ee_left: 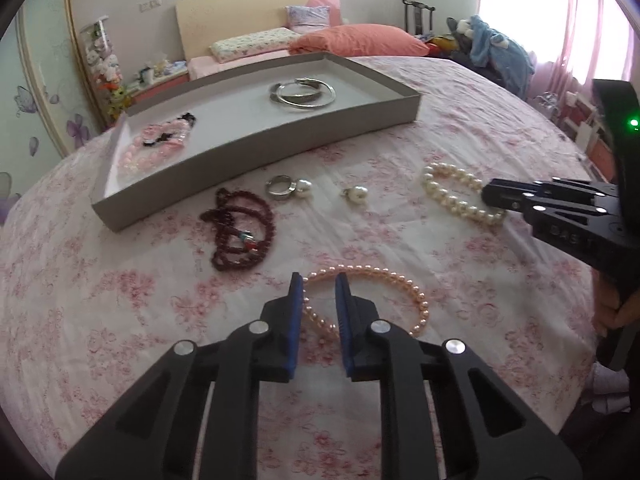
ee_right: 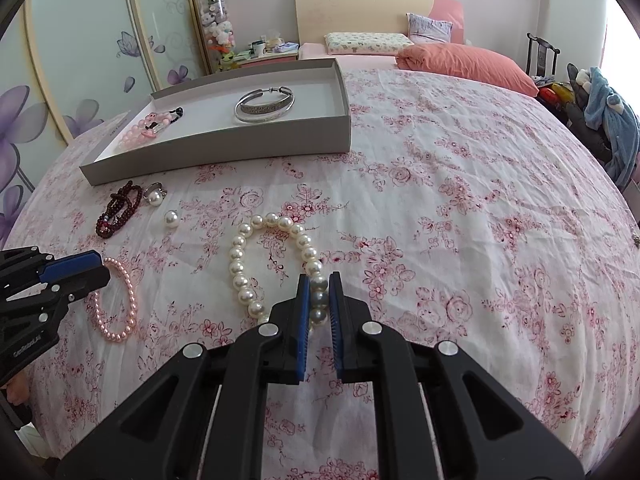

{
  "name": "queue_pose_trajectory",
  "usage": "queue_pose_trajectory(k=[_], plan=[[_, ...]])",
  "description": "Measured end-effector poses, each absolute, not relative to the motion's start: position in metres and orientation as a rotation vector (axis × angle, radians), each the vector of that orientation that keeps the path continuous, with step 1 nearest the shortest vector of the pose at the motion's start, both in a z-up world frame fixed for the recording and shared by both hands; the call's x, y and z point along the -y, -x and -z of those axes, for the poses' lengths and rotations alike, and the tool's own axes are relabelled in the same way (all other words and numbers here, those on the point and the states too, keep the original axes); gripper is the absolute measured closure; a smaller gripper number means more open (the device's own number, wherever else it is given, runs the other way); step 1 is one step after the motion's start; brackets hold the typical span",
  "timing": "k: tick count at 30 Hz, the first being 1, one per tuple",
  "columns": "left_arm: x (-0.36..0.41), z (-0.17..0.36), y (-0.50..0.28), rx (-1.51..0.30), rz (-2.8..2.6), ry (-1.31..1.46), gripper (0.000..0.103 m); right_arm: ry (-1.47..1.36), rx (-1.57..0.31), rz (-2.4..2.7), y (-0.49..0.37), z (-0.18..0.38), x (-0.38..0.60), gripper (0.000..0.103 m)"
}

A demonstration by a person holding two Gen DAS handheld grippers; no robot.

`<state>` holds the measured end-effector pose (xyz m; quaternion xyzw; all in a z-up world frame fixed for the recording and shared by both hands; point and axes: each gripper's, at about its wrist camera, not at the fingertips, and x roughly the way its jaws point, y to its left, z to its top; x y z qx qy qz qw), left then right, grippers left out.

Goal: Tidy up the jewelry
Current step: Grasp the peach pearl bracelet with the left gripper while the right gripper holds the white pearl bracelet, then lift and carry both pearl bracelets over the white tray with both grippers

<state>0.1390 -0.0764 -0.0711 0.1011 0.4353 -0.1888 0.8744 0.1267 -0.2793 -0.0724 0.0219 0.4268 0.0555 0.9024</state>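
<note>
R gripper (ee_right: pixel 319 300) pinches the chunky white pearl bracelet (ee_right: pixel 256 264); L gripper (ee_left: pixel 319 296) sits open w/ blue ribbed pads straddling the pink bead strand (ee_left: pixel 400 292).

My white pearl bracelet (ee_right: pixel 276 268) lies flat on the bed in an open loop, big glossy beads, its near side between the pads of my right tongs. The pink pearl bracelet (ee_left: pixel 376 300) has smaller beads and lies flat too, one end of its loop between my left pads. The dark red bead string (ee_left: pixel 240 232) is bunched in a loose coil near the tray's front wall, with a small coloured charm. Beside it a silver ring (ee_left: pixel 281 187) touches a pearl (ee_left: pixel 304 189); a second loose pearl (ee_left: pixel 357 195) sits apart. In the grey tray (ee_left: pixel 256 148), silver bangles (ee_left: pixel 302 95) are stacked at the right and pink beads (ee_left: pixel 156 148) heaped at the left.
</note>
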Motion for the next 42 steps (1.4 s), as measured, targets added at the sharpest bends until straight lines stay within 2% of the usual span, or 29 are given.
queue_pose_trajectory(k=[7, 10, 12, 25, 42], plan=[[0.073, 0.074, -0.142, -0.918, 0.374, -0.205, 0.086, -0.044, -0.883, -0.115, -0.127, 0.072, 0.279, 0.092], [0.072, 0.074, -0.142, -0.919, 0.364, -0.2, 0.094, -0.046, -0.883, -0.116, -0.127, 0.072, 0.28, 0.092], [0.071, 0.074, -0.143, -0.921, 0.364, -0.19, 0.096, -0.046, -0.882, -0.117, -0.127, 0.072, 0.279, 0.092], [0.054, 0.07, -0.134, -0.903, 0.369, -0.12, 0.097, -0.096, -0.872, -0.168, -0.127, 0.071, 0.277, 0.093], [0.023, 0.036, -0.116, -0.796, 0.383, 0.004, 0.097, -0.141, -0.73, -0.273, -0.121, 0.033, 0.265, 0.093]])
